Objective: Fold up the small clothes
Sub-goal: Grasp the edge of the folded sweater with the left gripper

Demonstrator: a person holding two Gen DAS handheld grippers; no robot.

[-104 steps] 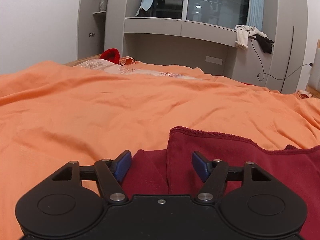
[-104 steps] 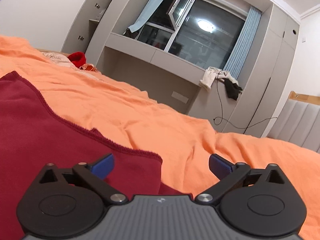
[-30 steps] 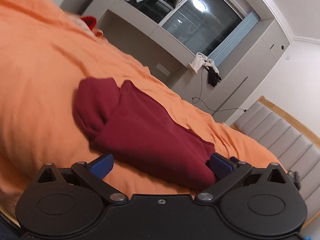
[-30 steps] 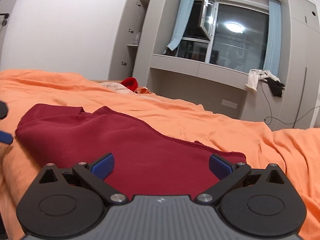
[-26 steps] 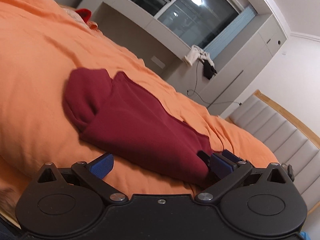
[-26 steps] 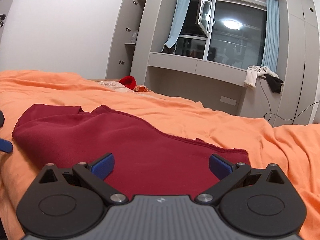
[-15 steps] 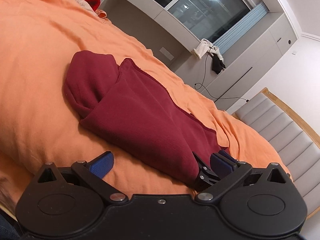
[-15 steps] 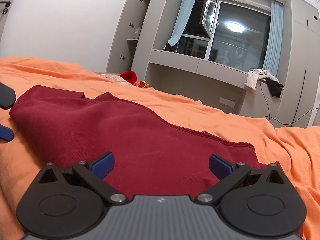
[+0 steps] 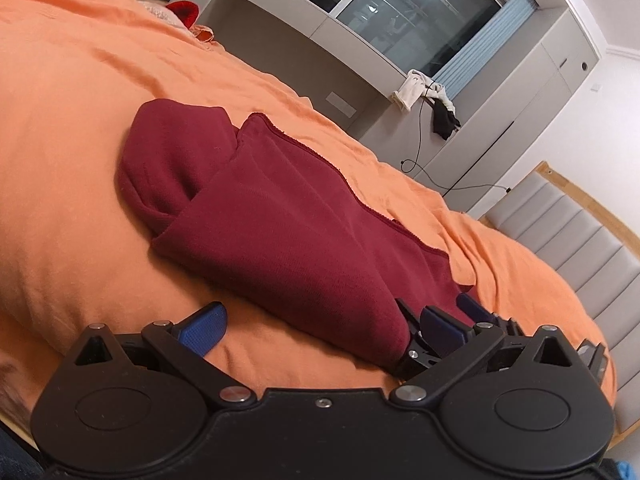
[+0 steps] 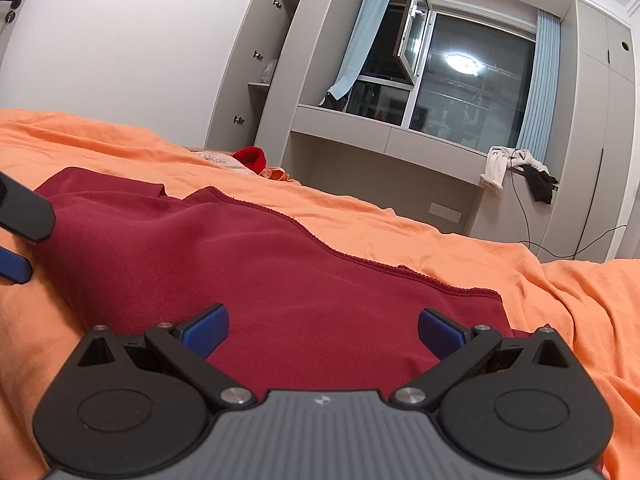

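dark red garment (image 9: 280, 232) lies folded on the orange bedspread (image 9: 60, 140), stretched out as a long band with a hemmed edge running along its far side. in the left wrist view the left gripper (image 9: 320, 324) sits low at the near edge of the cloth with its blue pads spread wide, one pad over bare bedspread and the other at the garment's near right end; nothing is between them in a grip. just beyond that right pad the right gripper (image 9: 444, 320) shows as black links and blue pads touching the end of the cloth. in the right wrist view the right gripper (image 10: 322, 326) also stands wide, its pads apart over the red fabric (image 10: 260, 280), which fills the space between them without being pinched. at the left edge of that view, part of the left gripper (image 10: 16, 236) rests by the other end of the garment. farther on, a rounded fold bulges at the far left end. beyond the bedspread lie a small bright red item (image 10: 250, 158) near a pale patterned cloth, then grey cupboards, a window (image 10: 452, 80) with blue curtains, and white and black clothes (image 10: 516, 172) draped on the ledge.
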